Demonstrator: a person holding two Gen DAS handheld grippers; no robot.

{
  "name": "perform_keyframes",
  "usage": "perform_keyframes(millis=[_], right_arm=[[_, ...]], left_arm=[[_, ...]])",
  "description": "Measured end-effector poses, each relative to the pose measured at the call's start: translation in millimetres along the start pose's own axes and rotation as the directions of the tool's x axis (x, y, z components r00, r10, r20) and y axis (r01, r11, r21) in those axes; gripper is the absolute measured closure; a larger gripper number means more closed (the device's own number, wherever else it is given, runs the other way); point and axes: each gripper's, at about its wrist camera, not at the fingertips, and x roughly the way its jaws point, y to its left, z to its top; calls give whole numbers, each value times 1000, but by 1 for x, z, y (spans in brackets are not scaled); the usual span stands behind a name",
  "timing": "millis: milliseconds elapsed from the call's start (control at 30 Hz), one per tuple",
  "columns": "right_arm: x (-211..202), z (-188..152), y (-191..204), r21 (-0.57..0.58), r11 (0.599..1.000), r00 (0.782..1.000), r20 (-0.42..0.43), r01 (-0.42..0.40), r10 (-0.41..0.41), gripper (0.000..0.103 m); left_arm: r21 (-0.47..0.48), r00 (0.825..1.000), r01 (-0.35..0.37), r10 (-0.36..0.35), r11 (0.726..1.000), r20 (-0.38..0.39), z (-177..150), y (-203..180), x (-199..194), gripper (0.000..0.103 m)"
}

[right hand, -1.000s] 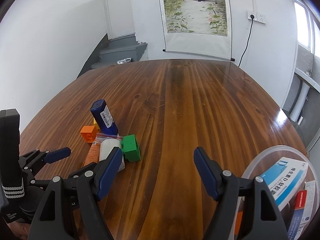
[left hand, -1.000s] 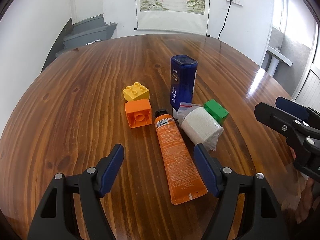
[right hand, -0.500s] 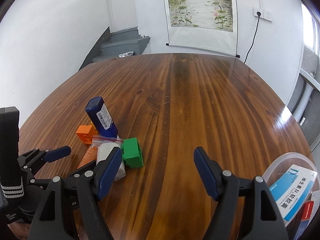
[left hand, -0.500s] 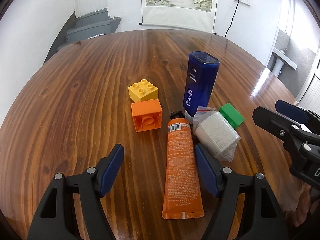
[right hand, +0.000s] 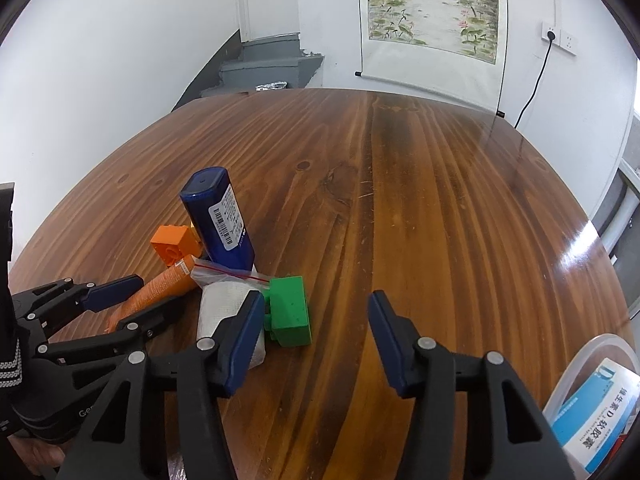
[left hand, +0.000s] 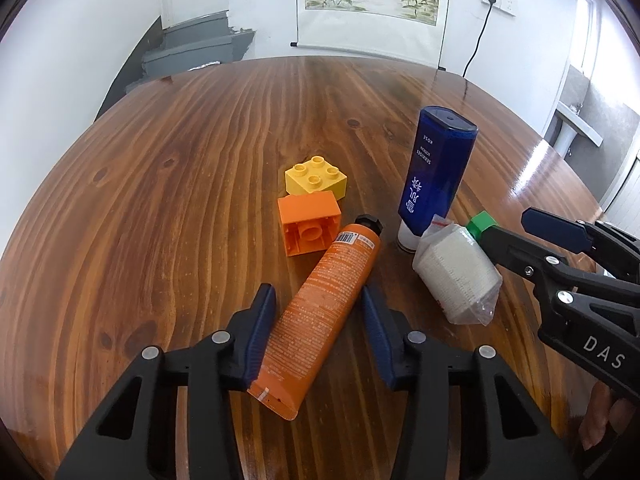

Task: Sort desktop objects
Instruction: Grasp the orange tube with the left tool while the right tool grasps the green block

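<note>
Orange tube lies flat on the wooden table, cap end near the orange block, crimped end toward the camera. Yellow block sits just behind the orange block. Blue bottle stands upright beside the cap; bagged white roll and green block lie to its right, close together. Cluster occupies the near-left part of the table in the right wrist view; far and right portions of the tabletop are bare wood out to the rounded edge. Clear container holding a blue-white box sits at the near-right rim.

Left gripper: jaws partly closed, straddling the tube's lower half; left pad at or very near the tube, right pad with a slight gap. Grip not confirmed.

Right gripper: jaws spread wide, holding nothing; left finger overlaps the white roll in view, contact unclear.
</note>
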Motion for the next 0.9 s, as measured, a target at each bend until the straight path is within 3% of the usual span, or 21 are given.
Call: perform_keyframes(millis=[300,533,667,900], right_arm=[[15,0,10,-25,999,999,-39,-35,34,51],[26,-1,6,8,998,996,-62,-57,57,76],[19,-2,-2,34,998,997,-40,-58,60,76],[-3,-5,-26,121,991,999,24,-51,48,77]], left_arm=[[27,1000,24,-24,999,-1,3,-4,3,55],[41,999,40,-40,998,-3,9,-4,7,55],[29,998,68,-68,997,-3,9,0,4,72],[5,996,92,-92,996,7,3,3,-6,72]])
